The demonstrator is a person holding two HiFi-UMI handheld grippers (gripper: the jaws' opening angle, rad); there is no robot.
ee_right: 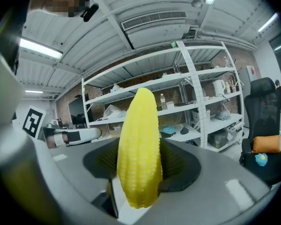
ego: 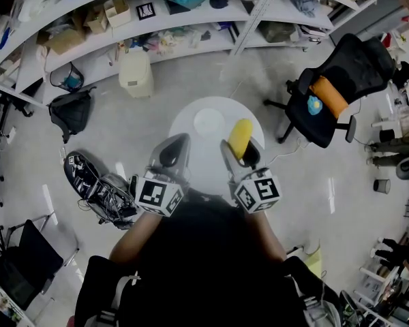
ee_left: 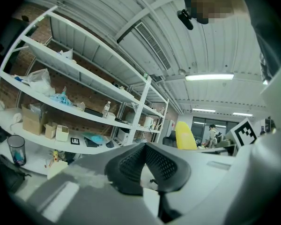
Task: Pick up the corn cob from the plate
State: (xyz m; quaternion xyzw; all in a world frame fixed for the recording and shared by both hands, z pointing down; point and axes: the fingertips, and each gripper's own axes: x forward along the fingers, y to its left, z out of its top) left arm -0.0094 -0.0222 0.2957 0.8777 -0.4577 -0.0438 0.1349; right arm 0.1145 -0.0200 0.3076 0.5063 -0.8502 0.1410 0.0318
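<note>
A yellow corn cob (ego: 240,138) stands upright between the pads of my right gripper (ego: 241,154), which is shut on it above the round white table (ego: 204,165). In the right gripper view the corn cob (ee_right: 139,149) fills the gap between the black pads, tip up. An empty white plate (ego: 209,121) lies on the table just beyond the grippers. My left gripper (ego: 173,152) hovers beside the right one, at the same height, its pads (ee_left: 131,165) meeting with nothing between them. From the left gripper view the corn cob (ee_left: 186,136) shows off to the right.
A black office chair (ego: 341,87) with an orange cushion stands right of the table. White shelving (ego: 123,29) runs along the far wall, with a cream bin (ego: 136,73) and a black bag (ego: 71,111) on the floor before it. Cables and gear (ego: 102,193) lie at left.
</note>
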